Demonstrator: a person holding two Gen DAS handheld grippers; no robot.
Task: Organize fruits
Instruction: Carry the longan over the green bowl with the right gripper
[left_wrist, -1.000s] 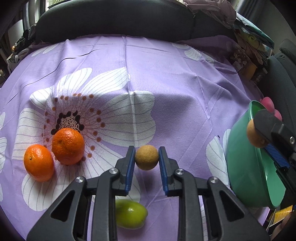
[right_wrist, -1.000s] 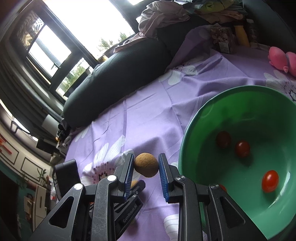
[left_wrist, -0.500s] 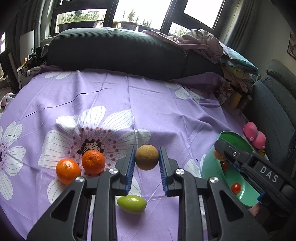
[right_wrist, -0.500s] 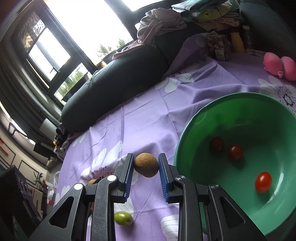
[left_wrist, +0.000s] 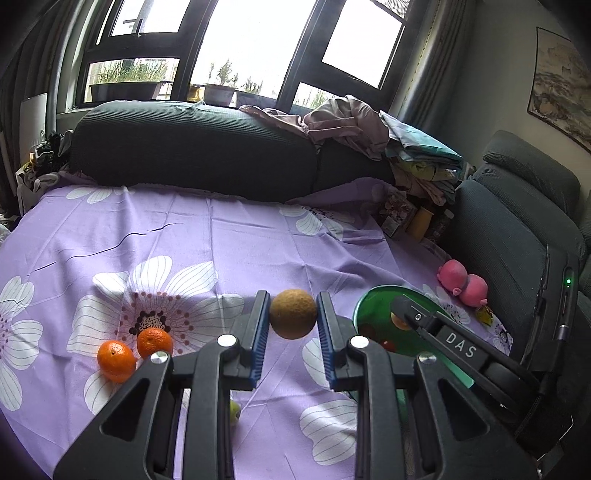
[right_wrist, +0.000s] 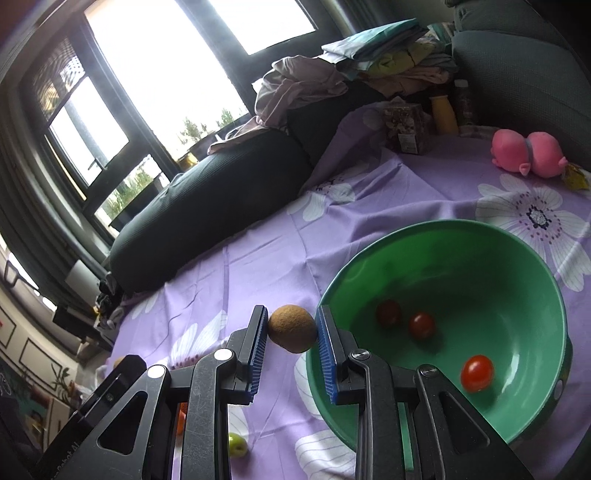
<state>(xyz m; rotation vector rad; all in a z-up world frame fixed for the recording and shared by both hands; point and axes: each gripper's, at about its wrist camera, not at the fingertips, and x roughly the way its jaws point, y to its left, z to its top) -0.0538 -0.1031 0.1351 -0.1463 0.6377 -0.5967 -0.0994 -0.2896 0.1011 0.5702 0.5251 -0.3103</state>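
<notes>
The left gripper is clamped on a brown round fruit, held in the air above the purple flowered cloth. The right gripper is clamped on a second brown fruit, just beside the rim of the green bowl, which holds three small tomatoes. To do this step well, I judge each fruit should travel over the bowl's middle and come low before the jaws part (a drop from height may bounce it out). The right one goes first, being nearer. Two oranges and a green fruit wait on the cloth.
</notes>
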